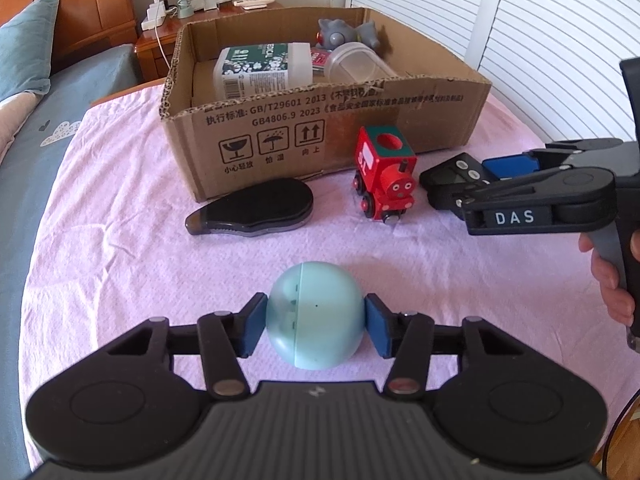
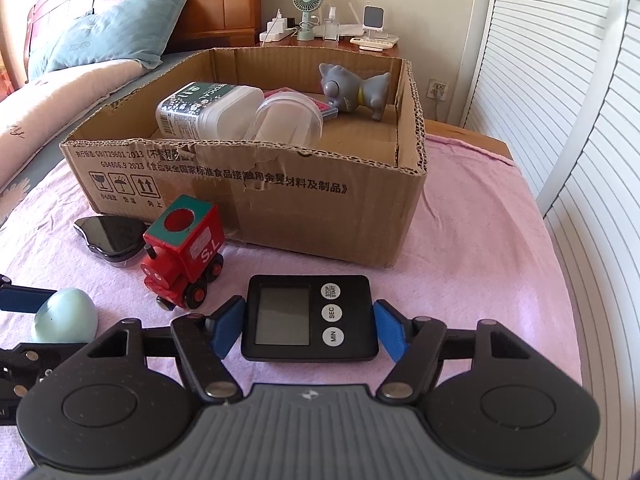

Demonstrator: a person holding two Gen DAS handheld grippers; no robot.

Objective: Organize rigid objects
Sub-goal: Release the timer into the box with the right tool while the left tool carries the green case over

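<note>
- Bedding and a blue pillow [image 2: 116, 28] lie far off to the left of both claws, beyond the pink cloth [image 2: 472, 216] that covers the table.
- The left claw [image 1: 316, 320] is clamped on a pale blue egg-shaped capsule [image 1: 316, 316]; both blue pads [image 1: 378, 330] press its sides. The capsule's seam runs up and down as seen from this claw, and its long axis leans away from the claw, narrow end on top.
- Ahead of this claw and a little left lies a flat black case [image 1: 252, 208], long axis running left to right, its narrow end to the left.
- Ahead and slightly right stands a red toy train [image 1: 384, 180], its face turned toward the claw, "S.T" on its side.
- Behind both sits a cardboard box [image 1: 360, 120] printed with "GB4806.9 2023" and handling symbols. Inside are a white jar [image 1: 264, 68] lying on its side, a clear tub [image 1: 356, 64] and a grey toy animal [image 1: 344, 34].
- The right claw [image 2: 310, 330], marked "DAS" on its finger, has a black timer [image 2: 310, 318] between its pads. The left pad [image 2: 226, 330] touches the timer's edge; whether the right pad presses it I cannot tell. The timer lies flat, screen up, buttons reading "STOP START", "SEC", "MIN", its long axis across the claw.
- A hand [image 1: 612, 276] holds the right claw's handle at the far right.
</note>
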